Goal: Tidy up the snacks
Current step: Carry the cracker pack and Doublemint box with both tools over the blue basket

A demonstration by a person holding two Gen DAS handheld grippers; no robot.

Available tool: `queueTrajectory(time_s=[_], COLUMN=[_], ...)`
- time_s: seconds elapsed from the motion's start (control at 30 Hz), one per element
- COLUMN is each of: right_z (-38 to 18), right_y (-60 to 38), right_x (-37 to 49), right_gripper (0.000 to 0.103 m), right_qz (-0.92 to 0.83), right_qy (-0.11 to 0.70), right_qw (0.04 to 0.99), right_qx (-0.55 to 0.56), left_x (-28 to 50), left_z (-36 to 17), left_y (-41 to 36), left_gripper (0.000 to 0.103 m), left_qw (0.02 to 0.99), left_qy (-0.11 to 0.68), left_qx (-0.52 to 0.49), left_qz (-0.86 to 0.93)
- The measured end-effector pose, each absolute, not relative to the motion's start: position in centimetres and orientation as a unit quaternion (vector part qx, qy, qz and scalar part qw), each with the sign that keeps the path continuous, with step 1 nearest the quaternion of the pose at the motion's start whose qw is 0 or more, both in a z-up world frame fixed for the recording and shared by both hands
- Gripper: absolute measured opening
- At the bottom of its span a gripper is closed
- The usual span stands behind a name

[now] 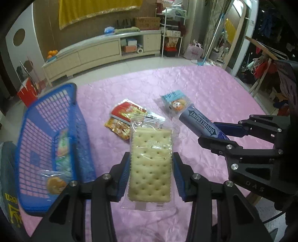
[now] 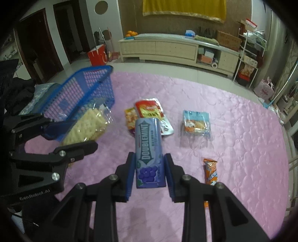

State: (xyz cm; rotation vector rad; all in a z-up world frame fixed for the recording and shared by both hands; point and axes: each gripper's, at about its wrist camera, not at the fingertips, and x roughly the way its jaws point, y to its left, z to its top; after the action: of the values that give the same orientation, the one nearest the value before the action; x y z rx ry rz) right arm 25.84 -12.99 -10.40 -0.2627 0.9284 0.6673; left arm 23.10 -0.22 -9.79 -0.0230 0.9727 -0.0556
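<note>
A: Item one — grippers?
B: Left gripper [image 1: 150, 167]: black frame, blue ribbed pads, clamped on the clear-wrapped pale square cracker pack [image 1: 150, 165], held up off the surface, just right of the basket. Right gripper [image 2: 149, 173]: same build, pinching the purple flat Doublemint gum pack [image 2: 149, 150] at its lower end, the pack pointing forward above the snacks on the table.

A: Item two — surface and room?
B: Pink quilted tablecloth [image 2: 232, 130]. On it, left to right: yellow-orange printed sachet [image 2: 130, 118] partly under a red-and-white foil pouch [image 2: 150, 108]; a light-blue clear-fronted pastry packet [image 2: 196, 122], lying apart; nearer the right gripper, an orange narrow wrapped bar [image 2: 210, 170], partly hidden by the gripper frame. Beyond the table: a red paper bag [image 2: 96, 55] on the floor, a long cream low cabinet [image 2: 167, 49], a yellow gold-trimmed cloth [image 2: 184, 8] on the wall.

A: Item three — containers?
B: Blue plastic lattice basket [image 1: 46, 115], at the table's left edge. Inside: a green-and-pink wrapped snack [image 1: 62, 145], blurred, and a clear packet with a round golden biscuit [image 1: 55, 184].
</note>
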Motion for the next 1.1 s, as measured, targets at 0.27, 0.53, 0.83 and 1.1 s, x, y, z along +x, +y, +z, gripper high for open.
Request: queueTrajectory(time_s=[0.27,0.53,0.83,1.1], right_z=[-6.9,-5.1,-7.0,-9.8], right_y=[-10.3,-6.1,-0.4,1.5], right_x=[22.7,22.5,24.0,25.2], right_gripper=[0.035,0.035,0.035,0.035], right_qz=[0.33,0.357,0.393,0.4], right_qy=[0.413,0.396,0.405,0.429], right_qw=[0.839,0.836,0.812,0.799], right_qx=[-0.126,-0.131,-0.146,-0.132], left_x=[19.1,17.6,18.9,20.9], left_z=[-5.1,-3.6,-5.8,-8.6], left_y=[2.8,7.8,13.5,16.1], left_gripper=[0.041,0.041,0.041,0.041], left_qw=[0.899,0.898,0.887,0.874], left_qy=[0.437,0.441,0.461,0.483], left_qx=[-0.007,0.002,-0.019,-0.036], left_qz=[-0.016,0.001,0.035,0.041])
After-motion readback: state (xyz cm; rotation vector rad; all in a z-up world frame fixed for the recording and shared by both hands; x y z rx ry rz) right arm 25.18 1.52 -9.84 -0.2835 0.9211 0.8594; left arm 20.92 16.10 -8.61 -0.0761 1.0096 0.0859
